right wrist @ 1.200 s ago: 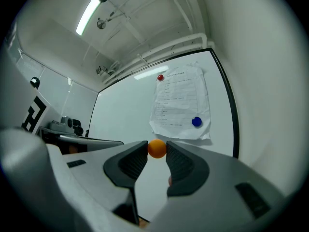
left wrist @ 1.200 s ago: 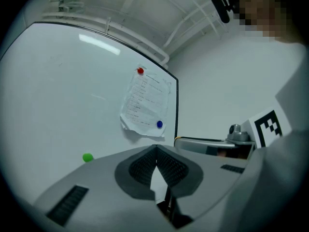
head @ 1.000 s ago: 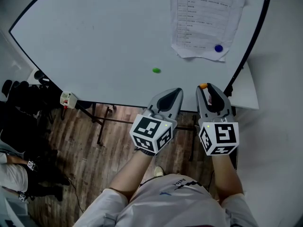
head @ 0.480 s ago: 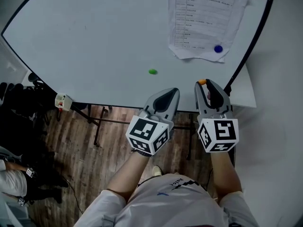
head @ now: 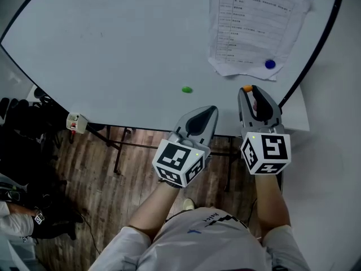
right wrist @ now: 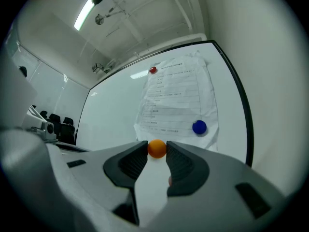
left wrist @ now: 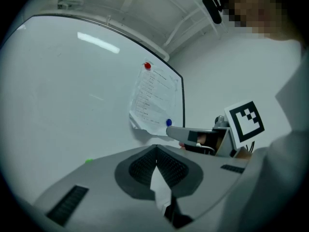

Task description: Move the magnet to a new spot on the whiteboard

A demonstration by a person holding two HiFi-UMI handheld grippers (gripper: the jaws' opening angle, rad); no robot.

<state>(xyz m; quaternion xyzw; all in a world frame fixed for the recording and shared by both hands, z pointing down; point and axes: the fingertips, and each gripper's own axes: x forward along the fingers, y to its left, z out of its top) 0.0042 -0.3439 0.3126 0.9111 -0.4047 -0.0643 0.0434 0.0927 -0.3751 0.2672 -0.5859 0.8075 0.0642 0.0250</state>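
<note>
Right gripper (head: 250,91) has its jaws pinching a small round orange magnet (head: 246,88) right at the jaw tips, one pad on each side of it. In the head view the orange magnet sits just below the lower edge of the printed white paper sheet (head: 254,21), and the right gripper view shows it in line with that same lower edge. Can't tell if it touches the large white whiteboard with black frame (head: 113,38) or is held just off it. Left gripper (head: 211,111) has its jaws pressed together with nothing between them, down and to the left of the paper sheet's lower corner, over the board's bottom edge. The paper sheet is on the board's right part, wrinkled, with lines of print too small to read. A round blue magnet (head: 270,64) is on the paper sheet's lower right corner, and a round red magnet (right wrist: 153,70) is at the paper sheet's top edge. A small green magnet (head: 186,90) is on bare board, left of and a bit below the paper sheet's lower left corner, well apart from it. The orange magnet lies between the green magnet and the blue magnet, nearer the blue one. Each gripper carries a white cube with black square markers, below the paper sheet near the person's forearms. Wood-plank floor (head: 96,174) shows under the board, far left and down from the paper sheet.
</note>
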